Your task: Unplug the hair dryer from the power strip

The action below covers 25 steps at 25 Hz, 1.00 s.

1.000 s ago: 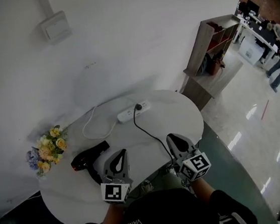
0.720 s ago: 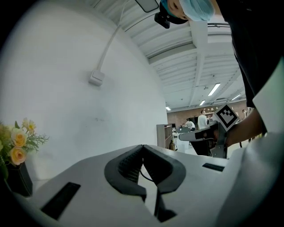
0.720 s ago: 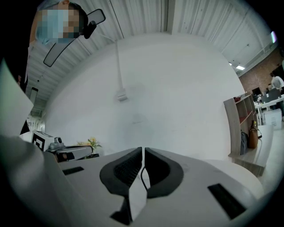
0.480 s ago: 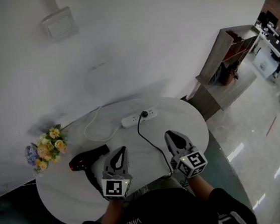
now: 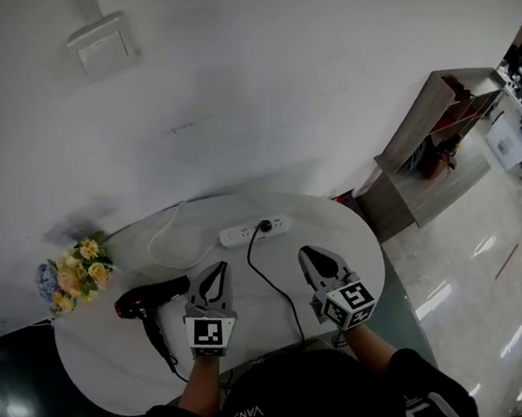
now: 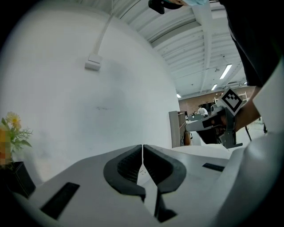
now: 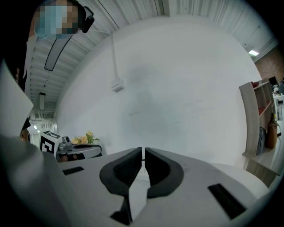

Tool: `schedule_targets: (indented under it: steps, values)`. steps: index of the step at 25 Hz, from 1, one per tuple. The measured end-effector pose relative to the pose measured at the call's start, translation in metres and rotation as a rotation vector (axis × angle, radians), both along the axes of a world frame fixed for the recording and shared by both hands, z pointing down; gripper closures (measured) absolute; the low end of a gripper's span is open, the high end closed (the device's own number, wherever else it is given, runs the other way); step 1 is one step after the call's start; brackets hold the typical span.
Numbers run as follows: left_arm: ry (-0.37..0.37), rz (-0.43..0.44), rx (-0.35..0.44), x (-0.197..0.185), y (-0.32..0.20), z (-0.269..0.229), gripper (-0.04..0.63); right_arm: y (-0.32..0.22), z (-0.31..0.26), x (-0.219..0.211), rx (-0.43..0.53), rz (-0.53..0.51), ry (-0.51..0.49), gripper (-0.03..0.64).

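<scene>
Black is the plug (image 5: 265, 224) of the hair dryer (image 5: 148, 302), and it sits in the white power strip (image 5: 250, 233) at the far side of the round white table (image 5: 118, 352), close to the wall. From the plug a black cord (image 5: 276, 287) runs toward the near edge, between the two grippers. The dryer itself lies at the left, near a bunch of flowers (image 5: 67, 281). The left gripper (image 5: 216, 271) and the right gripper (image 5: 304, 253) hover over the table, both short of the strip, each with its jaws pressed together on nothing. I think the danger is this: the strip looks light and lies loose, so if only the plug is pulled while nothing holds the strip down, it may lift or slide along, and jaws not opened in time would only push it toward the wall.
</scene>
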<state>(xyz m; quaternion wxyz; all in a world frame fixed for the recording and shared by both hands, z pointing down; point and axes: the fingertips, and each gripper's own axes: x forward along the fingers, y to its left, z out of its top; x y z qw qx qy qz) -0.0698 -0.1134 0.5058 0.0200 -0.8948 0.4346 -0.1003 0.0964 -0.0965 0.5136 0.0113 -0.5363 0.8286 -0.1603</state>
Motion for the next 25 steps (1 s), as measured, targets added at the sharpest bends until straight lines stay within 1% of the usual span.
schedule_targets:
  steps: [4, 8, 9, 12, 14, 18, 21, 23, 25]
  values:
    - [-0.054, 0.012, -0.026, 0.013, -0.019, 0.019, 0.574, -0.012, 0.008, 0.002, -0.022, -0.043, 0.016, 0.571]
    - [-0.118, 0.003, -0.082, 0.021, -0.035, 0.041, 0.568, -0.022, 0.021, 0.001, -0.038, -0.091, 0.033, 0.569]
    - [-0.142, 0.007, -0.094, 0.022, -0.039, 0.049, 0.556, -0.024, 0.024, 0.001, -0.044, -0.098, 0.037, 0.569]
    - [-0.189, 0.026, -0.126, 0.025, -0.05, 0.067, 0.479, -0.033, 0.029, -0.001, -0.052, -0.117, 0.04, 0.569]
    - [-0.219, 0.042, -0.129, 0.028, -0.057, 0.075, 0.472, -0.038, 0.033, -0.002, -0.058, -0.128, 0.042, 0.569]
    - [-0.272, 0.072, -0.153, 0.033, -0.071, 0.087, 0.401, -0.045, 0.04, -0.003, -0.073, -0.145, 0.047, 0.569]
    - [-0.321, 0.105, -0.173, 0.036, -0.078, 0.098, 0.368, -0.05, 0.047, -0.005, -0.085, -0.16, 0.059, 0.569]
    - [-0.37, 0.141, -0.184, 0.038, -0.081, 0.107, 0.347, -0.053, 0.053, -0.007, -0.095, -0.17, 0.069, 0.569]
    - [-0.434, 0.184, -0.199, 0.04, -0.083, 0.118, 0.328, -0.056, 0.056, -0.009, -0.104, -0.18, 0.072, 0.569]
